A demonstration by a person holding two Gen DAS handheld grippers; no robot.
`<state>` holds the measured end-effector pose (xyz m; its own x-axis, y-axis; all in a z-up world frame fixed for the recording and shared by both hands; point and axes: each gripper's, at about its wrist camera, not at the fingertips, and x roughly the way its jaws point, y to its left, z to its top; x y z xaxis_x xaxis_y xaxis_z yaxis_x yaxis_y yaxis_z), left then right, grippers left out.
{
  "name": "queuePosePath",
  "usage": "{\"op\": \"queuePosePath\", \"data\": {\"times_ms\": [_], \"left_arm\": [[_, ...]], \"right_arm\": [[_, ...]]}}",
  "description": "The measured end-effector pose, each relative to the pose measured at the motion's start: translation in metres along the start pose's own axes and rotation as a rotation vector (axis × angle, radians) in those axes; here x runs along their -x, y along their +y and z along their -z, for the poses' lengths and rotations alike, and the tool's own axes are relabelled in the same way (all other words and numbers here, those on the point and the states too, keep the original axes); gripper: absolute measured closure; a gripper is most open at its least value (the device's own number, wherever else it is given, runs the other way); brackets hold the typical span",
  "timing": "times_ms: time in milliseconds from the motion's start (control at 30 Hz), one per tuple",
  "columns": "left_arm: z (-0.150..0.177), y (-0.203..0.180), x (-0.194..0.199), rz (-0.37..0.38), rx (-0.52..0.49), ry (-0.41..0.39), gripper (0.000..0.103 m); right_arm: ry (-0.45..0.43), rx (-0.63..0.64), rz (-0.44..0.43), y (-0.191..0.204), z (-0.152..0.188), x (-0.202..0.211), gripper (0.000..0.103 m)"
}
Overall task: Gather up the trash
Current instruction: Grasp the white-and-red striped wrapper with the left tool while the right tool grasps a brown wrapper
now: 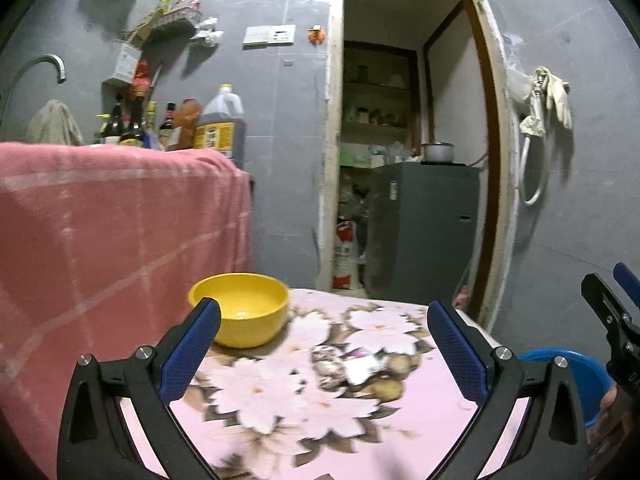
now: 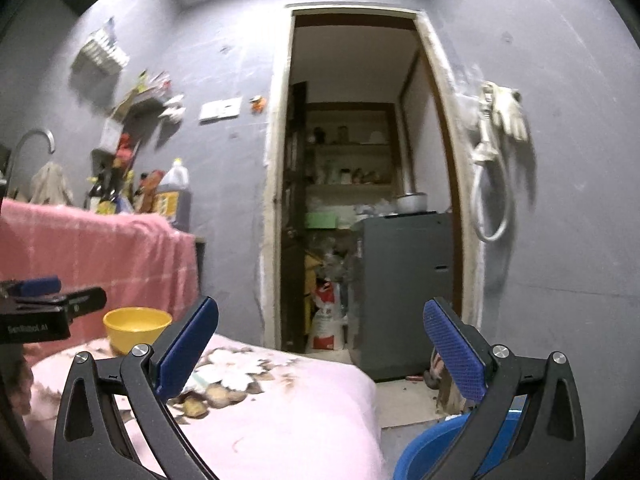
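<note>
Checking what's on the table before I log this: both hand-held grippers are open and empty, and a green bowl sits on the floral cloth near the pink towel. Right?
One slip: the bowl is yellow, not green, as the left wrist view shows. The rest holds: the left hand-held gripper and right hand-held gripper are open and empty, and the bowl sits on the floral cloth near the pink towel.

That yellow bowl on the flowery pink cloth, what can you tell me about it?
The yellow bowl is round and deep with a smooth glossy surface, plastic or glazed by its look. It stands upright near the far left edge of the floral tablecloth, beside the hanging pink towel. Nothing clear shows inside apart from a bright glint at the bottom. Neither gripper touches it; the left gripper hangs open in front.
</note>
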<state>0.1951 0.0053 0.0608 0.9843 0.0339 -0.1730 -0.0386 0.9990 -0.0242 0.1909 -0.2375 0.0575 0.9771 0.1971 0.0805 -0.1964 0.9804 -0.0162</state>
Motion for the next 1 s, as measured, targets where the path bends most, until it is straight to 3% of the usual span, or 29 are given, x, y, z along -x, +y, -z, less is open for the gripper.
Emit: {"op": "queuePosePath", "data": {"times_ms": [333, 567, 800, 900, 1000], "left_arm": [[0.009, 0.044, -0.024, -0.05, 0.108, 0.099, 0.002], [0.009, 0.053, -0.055, -0.078, 0.125, 0.185, 0.002], [0.011, 0.052, -0.098, -0.067, 0.108, 0.337, 0.002], [0.015, 0.05, -0.11, -0.053, 0.102, 0.379, 0.004], [0.022, 0.046, -0.124, -0.01, 0.097, 0.436, 0.014]], "right_arm": [[0.083, 0.052, -0.066, 0.022, -0.004, -0.034, 0.0], [0.247, 0.019, -0.115, 0.032, 0.001, -0.089, 0.0], [0.446, -0.019, -0.155, 0.037, 0.016, -0.135, 0.001], [0.514, -0.038, -0.163, 0.034, 0.029, -0.145, 0.008], [0.6, -0.028, -0.159, 0.031, 0.043, -0.156, 0.023]]}}
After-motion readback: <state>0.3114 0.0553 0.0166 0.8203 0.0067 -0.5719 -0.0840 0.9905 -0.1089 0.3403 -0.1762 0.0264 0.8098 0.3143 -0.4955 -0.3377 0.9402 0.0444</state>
